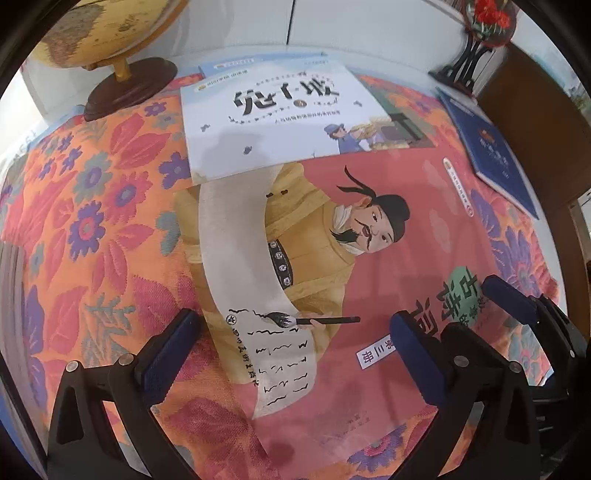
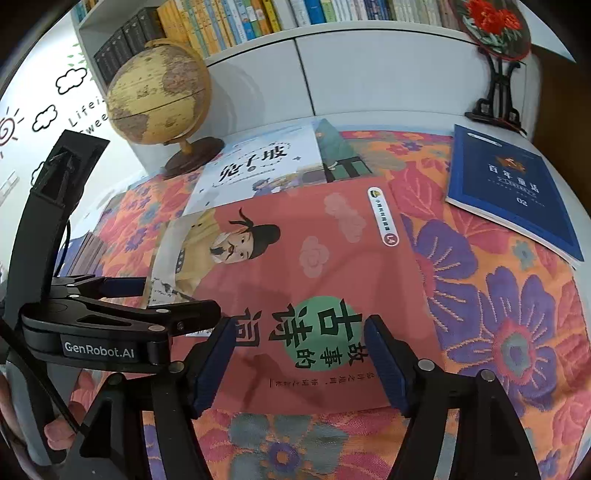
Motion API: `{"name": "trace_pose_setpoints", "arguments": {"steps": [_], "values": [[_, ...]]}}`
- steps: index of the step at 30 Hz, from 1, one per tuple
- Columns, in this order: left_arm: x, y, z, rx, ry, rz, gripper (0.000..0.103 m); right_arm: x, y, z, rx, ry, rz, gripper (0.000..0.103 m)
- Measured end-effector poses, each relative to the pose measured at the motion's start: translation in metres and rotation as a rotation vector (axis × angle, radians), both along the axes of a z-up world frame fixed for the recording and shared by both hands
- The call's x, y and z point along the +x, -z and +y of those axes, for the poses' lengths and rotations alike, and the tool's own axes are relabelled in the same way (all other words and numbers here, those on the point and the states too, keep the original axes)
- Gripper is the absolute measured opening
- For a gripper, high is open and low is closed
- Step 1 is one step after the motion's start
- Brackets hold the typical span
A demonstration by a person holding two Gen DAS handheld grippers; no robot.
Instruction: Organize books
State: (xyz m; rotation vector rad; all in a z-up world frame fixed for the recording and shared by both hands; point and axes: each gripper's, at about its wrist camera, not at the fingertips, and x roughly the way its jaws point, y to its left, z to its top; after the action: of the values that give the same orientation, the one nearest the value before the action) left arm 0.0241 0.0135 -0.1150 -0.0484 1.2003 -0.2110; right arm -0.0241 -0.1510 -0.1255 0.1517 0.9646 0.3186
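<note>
flowered cloth (image 2: 498,295) over a table, white cabinet behind it, shelf of books (image 2: 258,18) above, globe (image 2: 159,92) at the back left, a fan on a stand (image 2: 495,33) at the back right.

three books lie flat on the cloth. red book (image 2: 314,258), the largest, directly ahead of both grippers. its far edge overlaps the white book (image 2: 258,166), which lies beyond it toward the globe. blue book (image 2: 513,192) well apart, ahead and to the right of the right gripper.

right gripper (image 2: 299,362): jaws apart, nothing clamped. they straddle the near edge of the red book, cover showing between the pads; whether a pad touches the cover, cannot tell.

left gripper (image 1: 295,347): jaws wide apart, pointed steeply down over the red book's left half, holding nothing. in its view the right gripper's pad shows just to its right.

key relation: the red book's near edge runs crosswise to the right gripper's fingers, its long axis running away toward the white book. judgement: the right gripper is nearer that edge; the blue book is also on its side.
</note>
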Motion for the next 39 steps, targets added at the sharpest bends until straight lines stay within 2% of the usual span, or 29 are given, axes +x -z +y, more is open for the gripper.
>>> {"name": "trace_pose_setpoints", "arguments": {"steps": [4,6,8,11,39], "values": [[-0.009,0.001,0.006,-0.032,-0.014,-0.069,0.102,0.000,0.001,0.001,-0.024,-0.014,-0.009,0.079],[-0.017,0.002,0.010,-0.058,-0.023,-0.130,0.102,0.001,0.004,0.002,-0.066,0.001,-0.012,0.094],[-0.024,0.004,0.012,-0.060,-0.020,-0.178,0.102,0.004,0.008,0.003,-0.116,0.006,-0.015,0.103],[-0.028,0.006,0.009,-0.030,-0.009,-0.212,0.103,0.004,0.011,0.008,-0.186,0.006,-0.041,0.103],[-0.031,0.005,0.009,-0.035,-0.018,-0.244,0.102,0.002,0.011,0.007,-0.195,0.015,-0.067,0.103]]}}
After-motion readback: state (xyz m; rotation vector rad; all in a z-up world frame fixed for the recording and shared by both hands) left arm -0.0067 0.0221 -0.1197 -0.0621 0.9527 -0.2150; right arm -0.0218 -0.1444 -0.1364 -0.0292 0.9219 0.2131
